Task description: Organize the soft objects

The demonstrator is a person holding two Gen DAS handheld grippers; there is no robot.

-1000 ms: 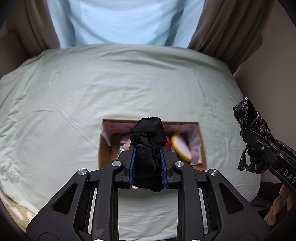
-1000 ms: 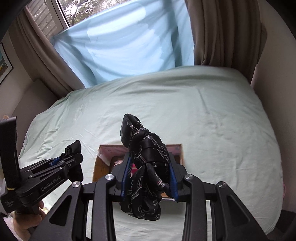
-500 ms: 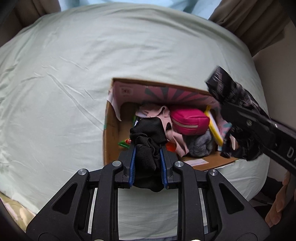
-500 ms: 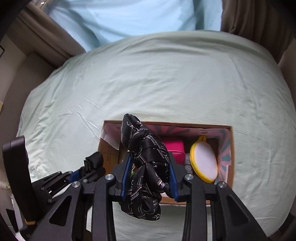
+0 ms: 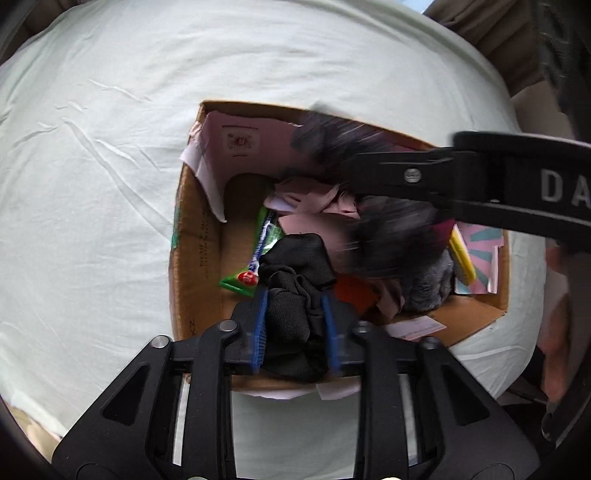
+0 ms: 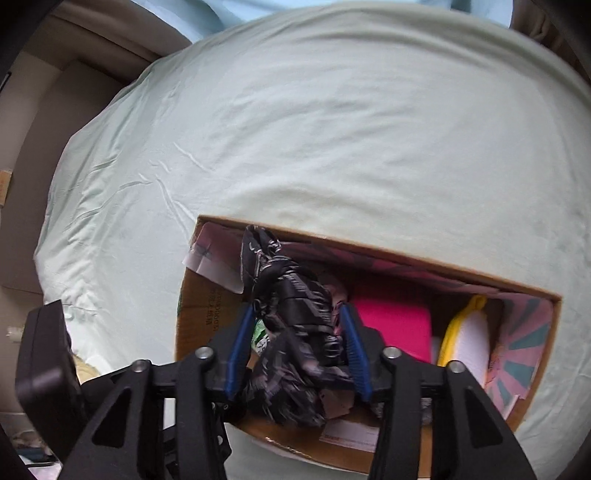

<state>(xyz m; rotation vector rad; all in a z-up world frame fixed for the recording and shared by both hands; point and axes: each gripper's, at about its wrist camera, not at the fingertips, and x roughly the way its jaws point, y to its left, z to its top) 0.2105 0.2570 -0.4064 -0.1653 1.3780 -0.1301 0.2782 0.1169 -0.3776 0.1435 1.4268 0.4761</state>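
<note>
Left gripper (image 5: pixel 295 314) clamped on black cloth (image 5: pixel 295 291), right gripper (image 6: pixel 297 347) clamped on patterned black scarf (image 6: pixel 295 317). Both held over open cardboard box (image 6: pixel 192 317) on the bed (image 6: pixel 332 129).

- Bed (image 6: pixel 332 122): fills most of both views; covered by a pale green sheet (image 5: pixel 110 184) with shallow creases on its left half.
- Curtain (image 5: pixel 476 22): brown fabric, folded, at the far right corner beyond the bed.
- Light blue fabric (image 6: pixel 476 9): strip along the top edge behind the bed, brightly lit; what lies behind it is not visible.
- Wall (image 6: pixel 55 110): beige, left of the bed, with a padded brown edge (image 6: pixel 110 18) above it.
- Lighting: soft, even daylight; no hard shadows on the sheet.
</note>
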